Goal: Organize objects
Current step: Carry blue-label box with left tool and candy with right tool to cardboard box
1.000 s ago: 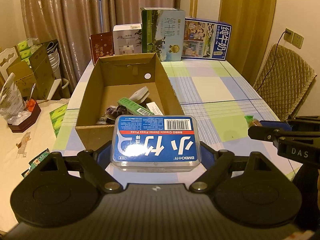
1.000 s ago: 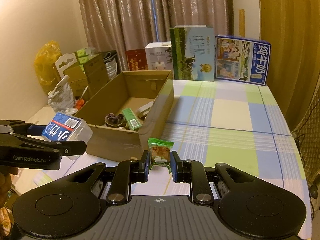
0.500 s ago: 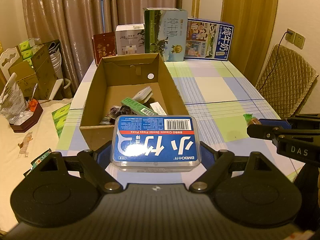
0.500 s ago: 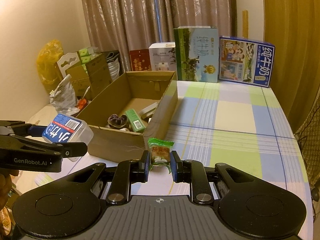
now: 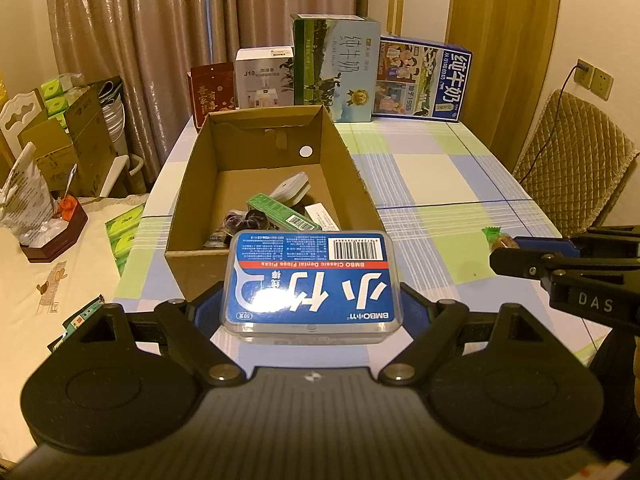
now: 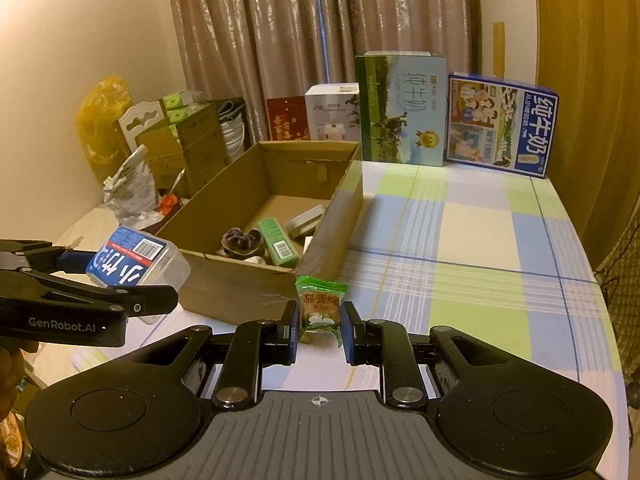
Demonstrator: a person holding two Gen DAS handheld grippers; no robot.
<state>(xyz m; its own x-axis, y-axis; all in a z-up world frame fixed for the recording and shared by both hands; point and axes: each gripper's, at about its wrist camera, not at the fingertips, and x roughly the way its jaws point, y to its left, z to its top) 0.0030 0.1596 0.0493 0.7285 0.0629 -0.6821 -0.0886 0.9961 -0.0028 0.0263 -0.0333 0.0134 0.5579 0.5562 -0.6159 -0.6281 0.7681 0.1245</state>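
My left gripper [image 5: 312, 308] is shut on a clear floss pick box [image 5: 312, 282] with a blue label, held in the air just short of the near wall of an open cardboard box [image 5: 192, 184]. From the right wrist view the same floss pick box [image 6: 138, 264] hangs left of the cardboard box [image 6: 240, 284]. My right gripper [image 6: 320, 330] is shut on a green candy packet [image 6: 320, 306], held above the checked tablecloth [image 6: 476, 236] near the box's front right corner. Inside the cardboard box lie a green pack [image 5: 282, 212], a dark hair tie [image 5: 244, 222] and a flat grey case [image 5: 290, 192].
Two milk cartons [image 5: 336, 68] [image 5: 420, 78], a white box [image 5: 264, 76] and a red box [image 5: 212, 90] stand along the table's far edge. A quilted chair [image 5: 572, 168] is at the right. Cardboard boxes and bags [image 5: 52, 148] crowd the left side.
Both grippers have lifted and drawn back a little with their loads, so the cardboard box sits lower and farther in both views. Neither grip has altered.
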